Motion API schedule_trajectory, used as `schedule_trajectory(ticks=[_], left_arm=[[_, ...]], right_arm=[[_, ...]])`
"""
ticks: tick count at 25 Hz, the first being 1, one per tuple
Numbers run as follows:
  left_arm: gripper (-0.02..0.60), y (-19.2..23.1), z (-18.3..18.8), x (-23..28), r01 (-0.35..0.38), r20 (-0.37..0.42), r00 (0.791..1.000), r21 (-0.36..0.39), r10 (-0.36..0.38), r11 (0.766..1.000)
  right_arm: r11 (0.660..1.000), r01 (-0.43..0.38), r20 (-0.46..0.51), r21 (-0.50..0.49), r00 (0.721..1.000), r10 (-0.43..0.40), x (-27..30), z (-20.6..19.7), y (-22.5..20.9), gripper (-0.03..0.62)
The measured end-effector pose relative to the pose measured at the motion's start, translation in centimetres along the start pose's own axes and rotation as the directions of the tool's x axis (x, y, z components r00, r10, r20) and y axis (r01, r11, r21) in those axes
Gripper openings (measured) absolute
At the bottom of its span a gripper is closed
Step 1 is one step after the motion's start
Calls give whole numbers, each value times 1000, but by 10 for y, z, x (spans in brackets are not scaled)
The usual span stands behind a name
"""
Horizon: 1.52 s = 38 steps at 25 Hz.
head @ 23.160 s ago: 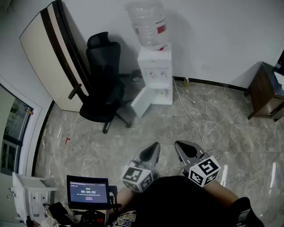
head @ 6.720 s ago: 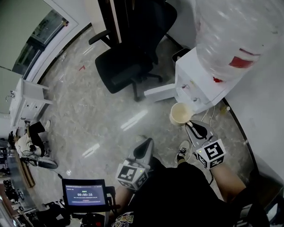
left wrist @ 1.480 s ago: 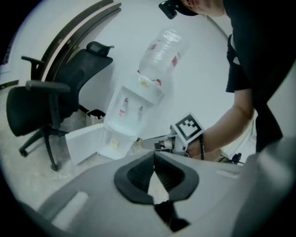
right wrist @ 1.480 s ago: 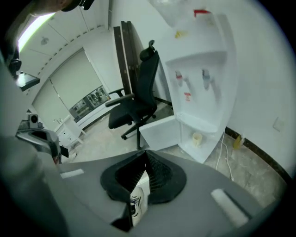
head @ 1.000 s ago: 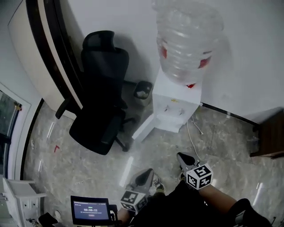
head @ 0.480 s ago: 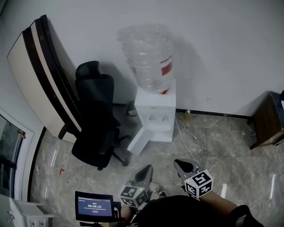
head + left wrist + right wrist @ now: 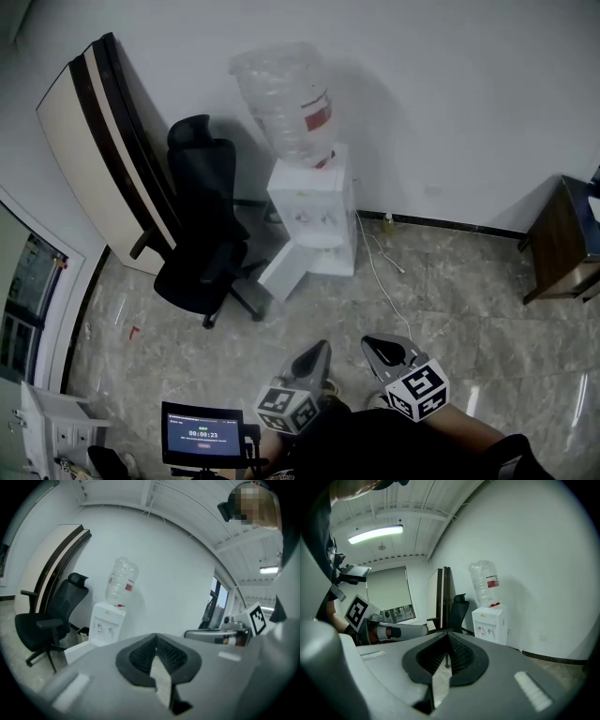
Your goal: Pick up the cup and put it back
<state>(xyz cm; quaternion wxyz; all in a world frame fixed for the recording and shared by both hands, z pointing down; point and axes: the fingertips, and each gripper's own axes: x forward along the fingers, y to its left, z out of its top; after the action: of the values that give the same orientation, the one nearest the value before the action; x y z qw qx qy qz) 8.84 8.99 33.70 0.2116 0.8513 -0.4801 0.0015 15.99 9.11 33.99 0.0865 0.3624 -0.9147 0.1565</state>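
Steep downward look over the marble floor [image 7: 450, 300] of an office rm. Standing well back from water dispenser [image 7: 312, 220] w/ bottle [image 7: 281, 98] on top, black chair [image 7: 202, 234] to its left. Holding left gripper [image 7: 320, 349] & right gripper [image 7: 379, 345] low at frame bottom, side by side, pointing fwd. In both gripper views, jaws pressed together w/ nothing between.

No cup in any view now. Probably back behind dispenser's open lower door [image 7: 284, 270], but too small & dark to confirm.

Vs half a sec ago: backed off slightly, w/ dispenser further left in frame & grippers in same pose. Vs approx 7 s ago: then right up against dispenser w/ cup in right gripper; now well apart & empty-handed. Matches opening stance almost exactly: same distance, same closed, idle grippers. Reads as task done or nearly so, w/ pick-up & return apparently over & nothing left but standing clear.
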Motion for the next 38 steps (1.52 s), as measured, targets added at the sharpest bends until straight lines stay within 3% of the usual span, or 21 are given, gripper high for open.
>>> schedule_trajectory(ticks=[5,17,23,29,38], left_arm=[[5,-27,-6,-32,-35,19,999,44,35,998],[5,-7,15,-91,-28,48,999,94,24,995],[5,29,11,-114,-37,29,999,38,36,999],[5,46,20,-124,-14,37,999,14,13,1000],[5,48,29,-119,25,32,999,48,-26,999]], right_arm=[[998,-26,10,54,1000,25,-26,-13,9,8],[998,3,77,63,997,-8,-17,2,73,8],[996,63,89,58,994,-68,-1,0,97,8],[994,71,73,82,994,-77,13,-3,114,8],[992,100,99,81,989,-108,18,4,114,8]])
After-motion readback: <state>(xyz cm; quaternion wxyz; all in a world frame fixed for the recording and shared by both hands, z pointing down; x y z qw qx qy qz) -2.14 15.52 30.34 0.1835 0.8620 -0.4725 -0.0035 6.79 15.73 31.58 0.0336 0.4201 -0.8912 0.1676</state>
